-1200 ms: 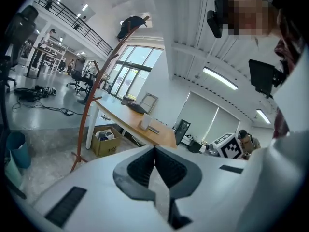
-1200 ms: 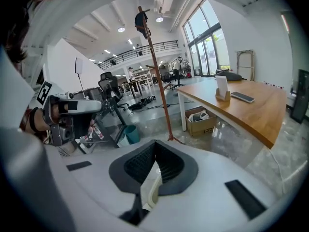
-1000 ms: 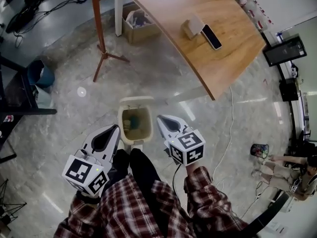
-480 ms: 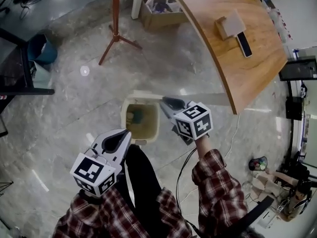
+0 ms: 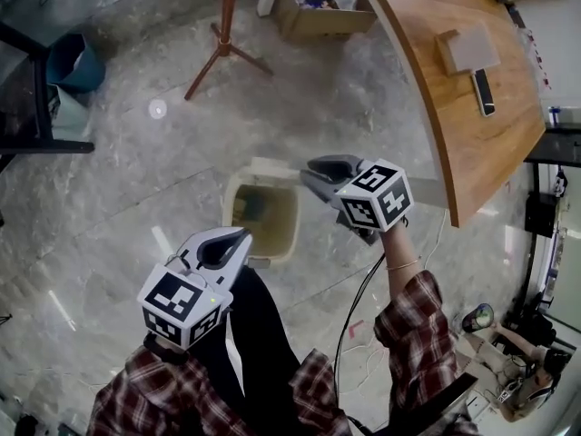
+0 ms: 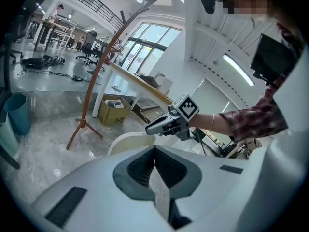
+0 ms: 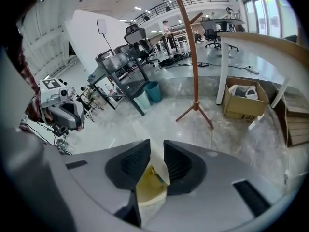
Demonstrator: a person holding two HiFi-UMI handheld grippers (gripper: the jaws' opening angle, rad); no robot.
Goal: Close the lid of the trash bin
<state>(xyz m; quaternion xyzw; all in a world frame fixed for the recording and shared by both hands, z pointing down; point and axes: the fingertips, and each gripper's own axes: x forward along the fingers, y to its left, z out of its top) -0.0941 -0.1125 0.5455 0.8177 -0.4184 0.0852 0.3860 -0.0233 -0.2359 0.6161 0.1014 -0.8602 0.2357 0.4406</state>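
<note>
The cream trash bin (image 5: 292,236) stands open on the marble floor, with its lid (image 5: 269,164) upright along the far rim. My right gripper (image 5: 315,166) reaches to the lid's right end. In the right gripper view the jaws (image 7: 155,151) sit narrowly apart with the pale lid edge (image 7: 153,168) pinched between them, the yellowish bin inside showing below. My left gripper (image 5: 241,238) hangs shut and empty over the bin's near left corner. In the left gripper view its jaws (image 6: 154,151) meet at the tips, with the lid (image 6: 126,142) and the right gripper (image 6: 149,128) beyond.
A wooden coat stand (image 5: 223,48) and a cardboard box (image 5: 320,5) are beyond the bin. The curved wooden table (image 5: 454,98) runs along the right. A blue bin (image 5: 73,62) sits far left. The person's legs (image 5: 259,321) and a cable (image 5: 356,312) are just behind the bin.
The right gripper has moved forward from beside the bin's near right side to the lid's far right end. The left gripper stays near the bin's front. The head view has shifted.
</note>
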